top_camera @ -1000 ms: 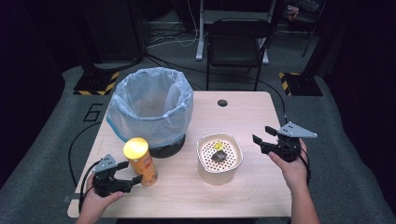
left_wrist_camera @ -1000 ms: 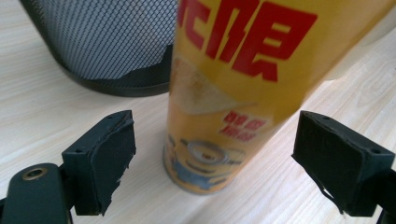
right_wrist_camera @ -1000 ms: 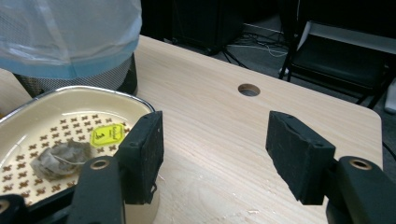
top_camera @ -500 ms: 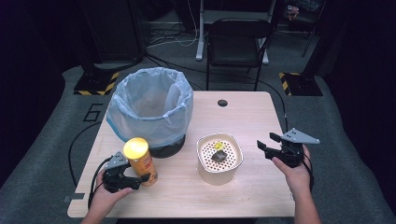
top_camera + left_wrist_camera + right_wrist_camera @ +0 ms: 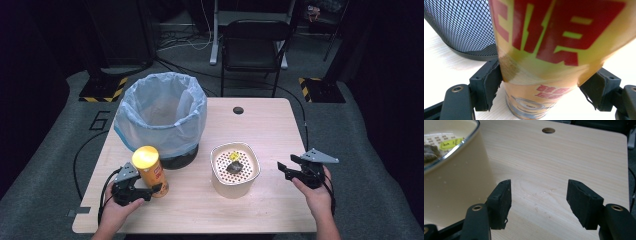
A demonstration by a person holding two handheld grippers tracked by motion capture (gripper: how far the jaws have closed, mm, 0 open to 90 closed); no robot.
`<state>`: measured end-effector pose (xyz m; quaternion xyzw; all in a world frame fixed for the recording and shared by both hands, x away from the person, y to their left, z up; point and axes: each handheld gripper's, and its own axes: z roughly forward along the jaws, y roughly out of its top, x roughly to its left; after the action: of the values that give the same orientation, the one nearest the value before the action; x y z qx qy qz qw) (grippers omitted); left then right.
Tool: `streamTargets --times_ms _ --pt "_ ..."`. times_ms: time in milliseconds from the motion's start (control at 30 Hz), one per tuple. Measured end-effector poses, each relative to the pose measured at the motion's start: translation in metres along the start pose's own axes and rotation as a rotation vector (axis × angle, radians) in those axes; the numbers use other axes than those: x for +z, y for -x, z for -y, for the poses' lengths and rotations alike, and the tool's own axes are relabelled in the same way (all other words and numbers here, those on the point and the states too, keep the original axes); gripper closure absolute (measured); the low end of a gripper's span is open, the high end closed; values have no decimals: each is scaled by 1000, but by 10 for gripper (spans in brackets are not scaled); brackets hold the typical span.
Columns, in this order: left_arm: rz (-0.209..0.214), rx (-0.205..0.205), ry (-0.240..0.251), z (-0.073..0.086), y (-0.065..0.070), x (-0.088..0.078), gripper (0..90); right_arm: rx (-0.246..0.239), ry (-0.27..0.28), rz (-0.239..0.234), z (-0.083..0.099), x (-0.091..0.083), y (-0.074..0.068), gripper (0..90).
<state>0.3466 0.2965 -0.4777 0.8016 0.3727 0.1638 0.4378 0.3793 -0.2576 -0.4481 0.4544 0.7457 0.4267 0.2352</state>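
A tall yellow-orange chip can with a yellow lid stands upright at the table's front left, just in front of the bin. My left gripper has just been closing its jaws and is shut on the can's lower part. In the left gripper view both pads press the can's sides. My right gripper is low over the table at the right, pointing at a cream round container. In the right gripper view my right gripper has its jaws apart over bare wood beside the container.
A black mesh bin lined with a pale blue bag stands at the table's back left. The container's perforated insert holds a dark scrap and a yellow tag. A cable hole is near the wooden table's far edge. A chair stands behind.
The left gripper slid right up to the can and its jaws closed on it. The right hand came down and a little nearer, low over the table.
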Motion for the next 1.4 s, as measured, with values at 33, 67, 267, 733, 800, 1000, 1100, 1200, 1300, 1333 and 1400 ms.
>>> streamTargets --times_ms 33,67,267,733,800,1000,1100,1200,1300,1333,1400 --pt "-4 12 0 0 0 0 228 3 -8 0 2 2 0 368" --pt "-7 17 -3 0 1 -1 230 -1 -15 0 4 4 0 368" --pt "-8 25 -9 -2 3 -5 238 5 -37 10 14 10 1 368" --pt "18 -2 2 -25 11 -39 239 15 -70 34 28 20 1 368" --pt "15 5 -1 -31 11 -44 239 20 -63 29 30 22 1 368" --pt "28 -14 17 -49 15 -58 239 26 -82 24 32 26 1 368" --pt "21 -17 11 -57 16 -63 239 29 -84 22 33 26 1 368" --pt "33 -10 3 -64 17 -66 239 31 -88 24 35 27 1 368" --pt "42 -11 5 -70 19 -70 239 23 -92 19 36 28 1 368" --pt "51 -16 0 -72 19 -72 239 21 -93 25 36 28 2 368" --pt "61 -17 -4 -76 21 -74 239 29 -95 27 37 28 2 368"
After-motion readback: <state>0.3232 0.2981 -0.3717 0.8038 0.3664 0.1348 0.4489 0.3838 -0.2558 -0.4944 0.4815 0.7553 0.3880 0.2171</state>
